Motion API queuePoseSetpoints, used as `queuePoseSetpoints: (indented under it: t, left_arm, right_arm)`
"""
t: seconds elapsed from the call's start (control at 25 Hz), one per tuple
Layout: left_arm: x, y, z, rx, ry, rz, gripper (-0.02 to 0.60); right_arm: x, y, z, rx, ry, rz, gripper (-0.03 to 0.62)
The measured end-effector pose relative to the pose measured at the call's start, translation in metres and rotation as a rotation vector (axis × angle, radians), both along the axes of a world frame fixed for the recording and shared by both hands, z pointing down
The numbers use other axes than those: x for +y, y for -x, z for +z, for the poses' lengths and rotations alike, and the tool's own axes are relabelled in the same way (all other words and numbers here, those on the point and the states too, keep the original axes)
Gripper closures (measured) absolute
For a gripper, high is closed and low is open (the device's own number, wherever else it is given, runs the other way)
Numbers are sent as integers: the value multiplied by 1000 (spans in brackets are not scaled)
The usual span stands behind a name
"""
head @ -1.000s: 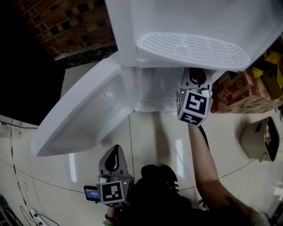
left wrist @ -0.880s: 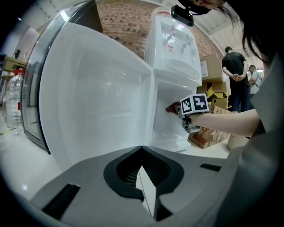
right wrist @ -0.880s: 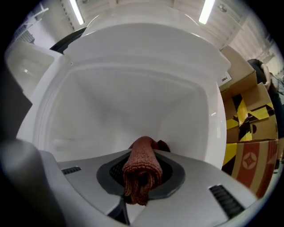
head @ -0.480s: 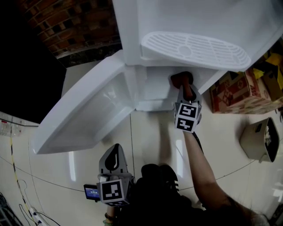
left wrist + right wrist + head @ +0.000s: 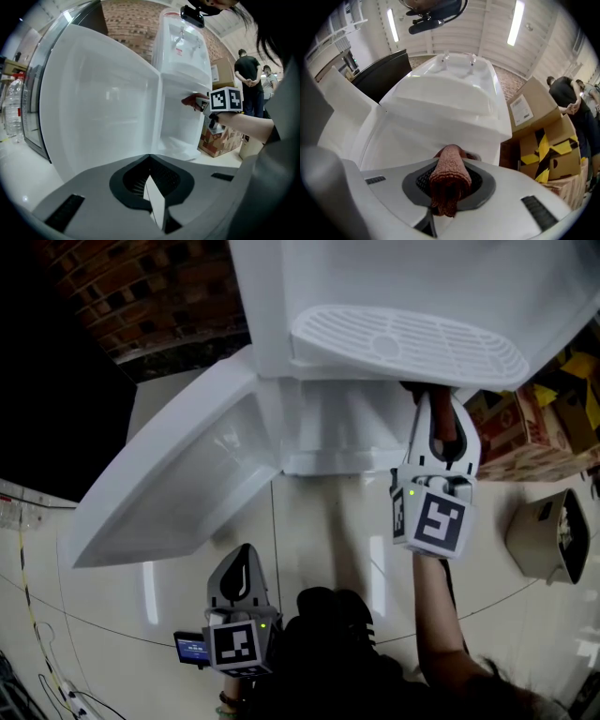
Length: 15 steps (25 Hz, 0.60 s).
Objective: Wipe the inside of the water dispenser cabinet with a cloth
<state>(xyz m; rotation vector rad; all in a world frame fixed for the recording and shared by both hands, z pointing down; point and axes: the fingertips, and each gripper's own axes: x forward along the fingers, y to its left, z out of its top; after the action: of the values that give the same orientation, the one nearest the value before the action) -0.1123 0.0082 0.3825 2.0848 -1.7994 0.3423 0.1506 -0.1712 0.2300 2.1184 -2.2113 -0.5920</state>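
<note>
Right gripper [image 5: 437,413]: clenched on a folded reddish-brown terry cloth [image 5: 450,180], with a rounded wad left projecting past the jaws, apparently to serve as the wiping pad.
Cloth position: held at the upper right of the open lower cabinet [image 5: 337,427] of the white plastic water dispenser [image 5: 394,277], just under the ribbed white drip tray [image 5: 412,338]. Whether it is pressed against the wall cannot be told.
Cabinet door [image 5: 178,474]: swung wide to the left, so that the whole interior is exposed to a reach from the front.
Left gripper [image 5: 242,563]: jaws together on nothing, hung low over the glossy tiled floor [image 5: 328,521], well apart from the cabinet. It is judged to be parked out of the working arm's way.
Step in hand: the right side of the interior is judged to be under wiping, while the back wall and bottom are presumably left to be covered.
Handling: the soft cloth is expected to flatten under pressure, so a firm clamp is needed lest it be dragged from the jaws.
</note>
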Motion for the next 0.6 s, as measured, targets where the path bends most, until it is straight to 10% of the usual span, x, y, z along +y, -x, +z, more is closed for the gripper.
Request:
queuePoseSetpoints:
  t: [0.6]
  left_arm:
    - [1, 3, 2, 6, 4, -8, 577]
  right_arm:
    - [11, -35, 218, -52, 561, 71, 520]
